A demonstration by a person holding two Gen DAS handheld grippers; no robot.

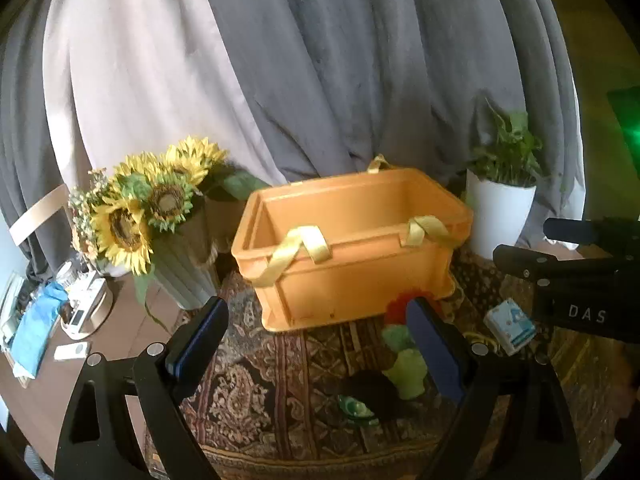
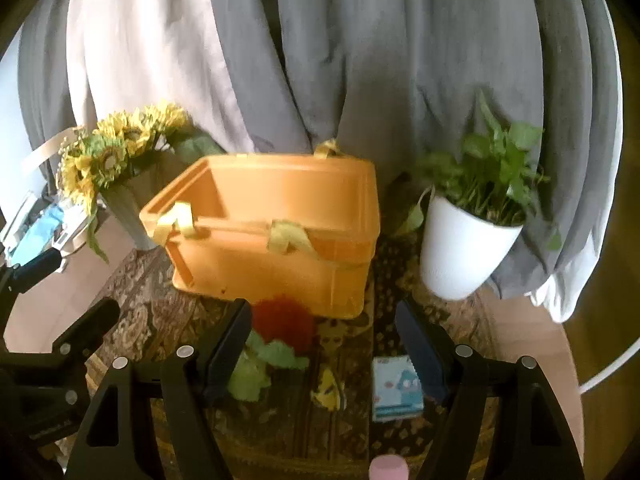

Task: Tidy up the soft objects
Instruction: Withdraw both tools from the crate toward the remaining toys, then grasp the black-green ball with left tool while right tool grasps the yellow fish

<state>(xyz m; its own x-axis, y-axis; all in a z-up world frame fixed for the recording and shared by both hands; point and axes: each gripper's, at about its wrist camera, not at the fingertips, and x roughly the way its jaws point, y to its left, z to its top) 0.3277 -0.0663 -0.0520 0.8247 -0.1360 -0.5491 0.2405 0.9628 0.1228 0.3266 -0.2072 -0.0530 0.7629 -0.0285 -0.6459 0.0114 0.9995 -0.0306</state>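
A: Nearest in the left wrist view, at bottom centre, the left gripper point(image 1: 316, 332) stands spread wide with nothing between its blue-padded fingers, only the dark patterned woven rug point(image 1: 256, 392) beneath

B: And the right gripper point(image 2: 322, 342) in its own view is likewise parted and empty, its pads clear of everything. What does one view give that the other lacks?

A: The left view shows a dark lump and a small green-and-white soft piece point(image 1: 356, 408) low on the rug; the right view shows a small yellow soft toy point(image 2: 328, 392) at lower centre. White letters "DAS" point(image 1: 587, 314) read on the black gripper body at the right edge of the left view

B: The pale green plush toy point(image 2: 256, 368) lies beside the right gripper's left finger, a red fuzzy soft object point(image 2: 284, 320) just behind it, a small white-and-blue packet point(image 2: 396, 388) at lower right; its print is unreadable

A: Farther back, at centre, the orange plastic crate with yellow ribbon handles point(image 1: 352, 240) looks empty inside. Sunflowers in a ribbed grey vase point(image 1: 160, 208) stand left, a green plant in a white pot point(image 2: 464, 240) right, grey and white curtains point(image 2: 360, 60) behind
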